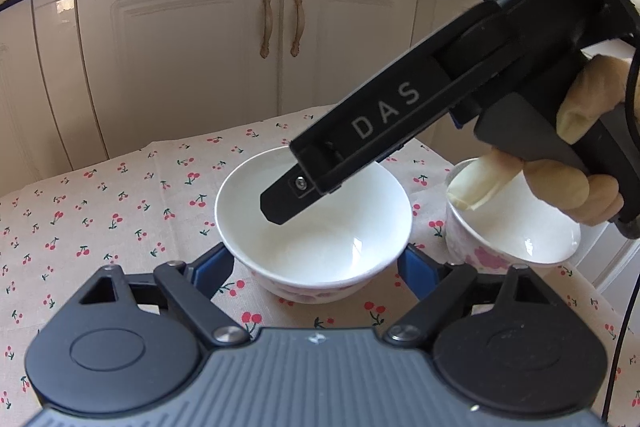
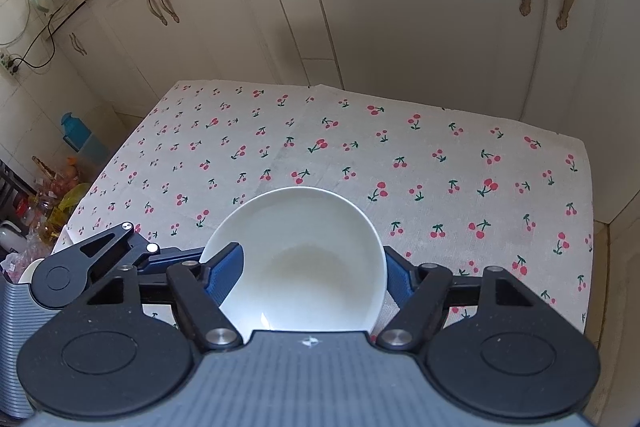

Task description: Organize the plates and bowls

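White glazed ceramic bowl with pink flowers [image 1: 314, 227] sits on the cherry-print cloth of the bench [image 1: 120, 211], between the spread blue pads of the left tongs [image 1: 314, 267], which are open around it, probably to steady or lift it. The right tongs [image 2: 314, 275] are also open, one pad inside the rim, one outside. A second flowered bowl [image 1: 512, 231] stands just beside, partly hidden by the hand [image 1: 576, 163]. No plates are visible.

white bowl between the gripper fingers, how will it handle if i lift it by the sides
The white bowl looks like glazed ceramic: stiff, probably breakable if dropped. Its glossy, curved wall may slip between the left gripper pads, which flank it without clearly touching. The right gripper finger dips over its rim, and a second bowl sits close, so a knock is possible.
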Demonstrator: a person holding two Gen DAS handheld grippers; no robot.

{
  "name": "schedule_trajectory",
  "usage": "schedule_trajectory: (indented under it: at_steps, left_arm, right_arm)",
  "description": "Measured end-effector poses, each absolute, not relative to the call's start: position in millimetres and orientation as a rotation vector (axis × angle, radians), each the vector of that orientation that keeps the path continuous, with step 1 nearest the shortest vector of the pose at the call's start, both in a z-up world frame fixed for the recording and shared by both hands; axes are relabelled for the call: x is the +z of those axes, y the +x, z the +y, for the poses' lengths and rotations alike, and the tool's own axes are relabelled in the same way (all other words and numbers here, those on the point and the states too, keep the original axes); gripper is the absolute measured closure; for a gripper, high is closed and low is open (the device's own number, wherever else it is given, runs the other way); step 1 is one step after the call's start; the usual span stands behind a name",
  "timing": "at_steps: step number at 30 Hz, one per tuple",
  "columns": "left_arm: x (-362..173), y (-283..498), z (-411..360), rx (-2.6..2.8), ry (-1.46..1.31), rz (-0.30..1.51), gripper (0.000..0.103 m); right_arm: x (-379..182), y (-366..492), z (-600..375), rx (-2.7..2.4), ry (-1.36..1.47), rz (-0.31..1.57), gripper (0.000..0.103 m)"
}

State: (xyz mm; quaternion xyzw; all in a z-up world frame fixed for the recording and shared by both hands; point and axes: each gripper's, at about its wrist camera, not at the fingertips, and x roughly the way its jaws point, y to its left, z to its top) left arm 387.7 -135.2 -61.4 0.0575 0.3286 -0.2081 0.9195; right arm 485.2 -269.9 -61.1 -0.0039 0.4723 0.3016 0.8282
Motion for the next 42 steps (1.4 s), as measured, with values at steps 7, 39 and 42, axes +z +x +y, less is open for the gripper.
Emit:
schedule_trajectory:
  at_steps: [7,39,42]
  left_arm:
    - [-53,373,-129,-0.447,0.122,0.675,0.015]
    - [7,212,-92,-0.499,0.18,0.608,0.015]
    - [8,203,-91,-0.507,0.182,0.604,0.015]
  right_arm:
    - [-55,467,-265,0.638,-0.016,1.004,0.025]
    - [4,294,-237,0.64,-0.054,0.935,0.024]
    - [6,282,-236,0.637,-0.053,0.929,0.024]
